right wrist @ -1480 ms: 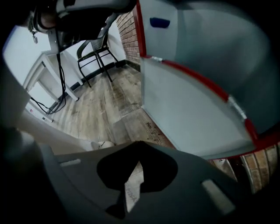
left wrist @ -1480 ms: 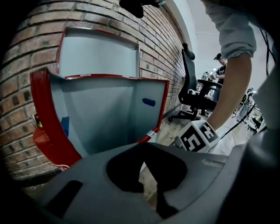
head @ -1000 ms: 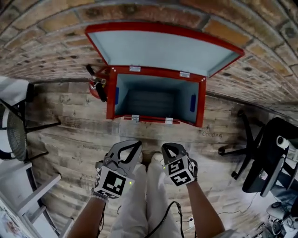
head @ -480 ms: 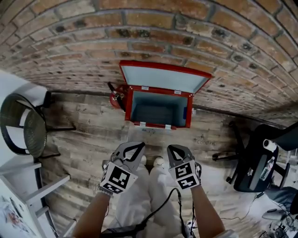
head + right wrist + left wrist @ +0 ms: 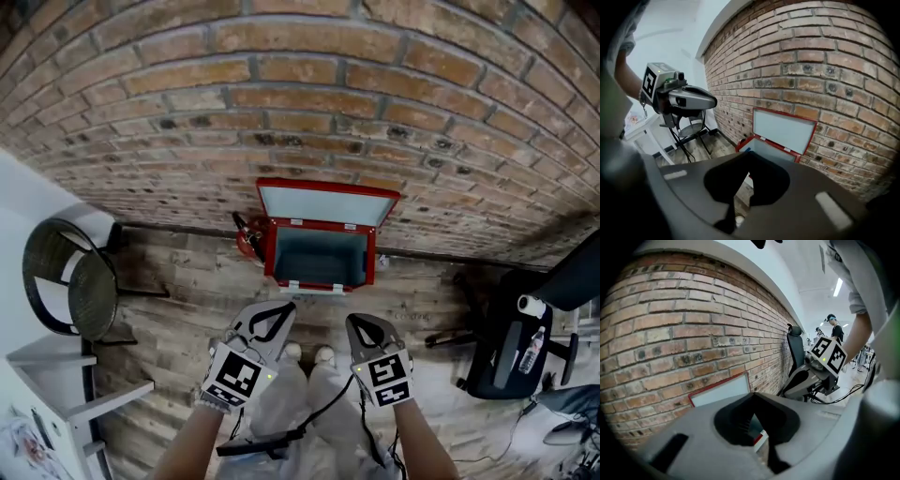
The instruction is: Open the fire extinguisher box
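The red fire extinguisher box [image 5: 319, 255] stands on the wood floor against the brick wall. Its lid [image 5: 328, 203] is raised and leans back on the bricks, showing a pale blue-grey inside. A red extinguisher [image 5: 247, 235] lies just left of the box. My left gripper [image 5: 287, 307] and right gripper [image 5: 353, 321] hang side by side well short of the box, above the person's legs, both shut with nothing between the jaws. The left gripper view has the lid [image 5: 722, 391] beyond its closed tips [image 5: 752, 396]. The open box [image 5: 780, 135] shows past the right gripper's tips [image 5: 749, 154].
A black wire chair [image 5: 67, 279] and a white shelf [image 5: 70, 375] stand at the left. A black office chair [image 5: 520, 333] stands at the right. A black cable [image 5: 281, 433] trails across the person's pale trousers. The brick wall [image 5: 309, 84] runs behind the box.
Both grippers and the head camera have risen, so the box looks smaller and farther off. The lid stays open. The jaws stay closed.
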`<state>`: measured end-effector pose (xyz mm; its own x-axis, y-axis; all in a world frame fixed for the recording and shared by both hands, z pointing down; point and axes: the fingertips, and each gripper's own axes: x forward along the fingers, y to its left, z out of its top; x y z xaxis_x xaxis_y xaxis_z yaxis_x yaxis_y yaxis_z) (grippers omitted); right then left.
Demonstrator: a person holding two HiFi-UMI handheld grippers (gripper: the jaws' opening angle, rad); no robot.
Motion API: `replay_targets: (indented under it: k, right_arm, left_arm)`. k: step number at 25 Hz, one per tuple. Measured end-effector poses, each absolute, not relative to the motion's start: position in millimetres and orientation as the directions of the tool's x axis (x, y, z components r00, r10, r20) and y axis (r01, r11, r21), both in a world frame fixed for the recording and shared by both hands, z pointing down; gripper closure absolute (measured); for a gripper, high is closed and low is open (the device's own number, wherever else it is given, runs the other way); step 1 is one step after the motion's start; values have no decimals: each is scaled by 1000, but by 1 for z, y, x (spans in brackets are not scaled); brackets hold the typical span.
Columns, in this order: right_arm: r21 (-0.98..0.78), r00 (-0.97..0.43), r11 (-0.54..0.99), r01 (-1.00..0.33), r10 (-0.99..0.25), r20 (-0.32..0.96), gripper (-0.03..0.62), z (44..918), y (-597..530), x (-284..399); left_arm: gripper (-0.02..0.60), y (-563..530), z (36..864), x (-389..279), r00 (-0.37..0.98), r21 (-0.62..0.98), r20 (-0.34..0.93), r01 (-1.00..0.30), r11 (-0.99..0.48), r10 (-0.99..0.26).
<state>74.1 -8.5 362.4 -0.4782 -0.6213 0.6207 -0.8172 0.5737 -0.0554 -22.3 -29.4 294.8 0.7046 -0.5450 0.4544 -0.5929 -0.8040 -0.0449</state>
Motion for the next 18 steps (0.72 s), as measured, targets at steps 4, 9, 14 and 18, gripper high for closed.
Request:
replay_targets:
  k: [4, 9, 14, 18]
  right_arm:
    - [-15, -472, 561, -828, -681, 560, 585, 317, -18, 74]
    - [12, -465, 538, -843, -739, 487, 583, 266, -36, 74]
    - [1, -476, 523, -852, -777, 412, 583, 221, -40, 77]
    - [16, -480, 520, -854, -799, 361, 583, 191, -45, 78]
  left_arm:
    - [581, -27, 262, -27, 709, -93, 432, -579, -810, -557]
    - [581, -40, 215, -37, 710, -113, 370, -606, -787, -599]
    - [581, -39, 180, -43, 698, -143, 335, -626, -767, -632]
    - [581, -44, 156, -50, 685, -163, 294, -651, -742, -666]
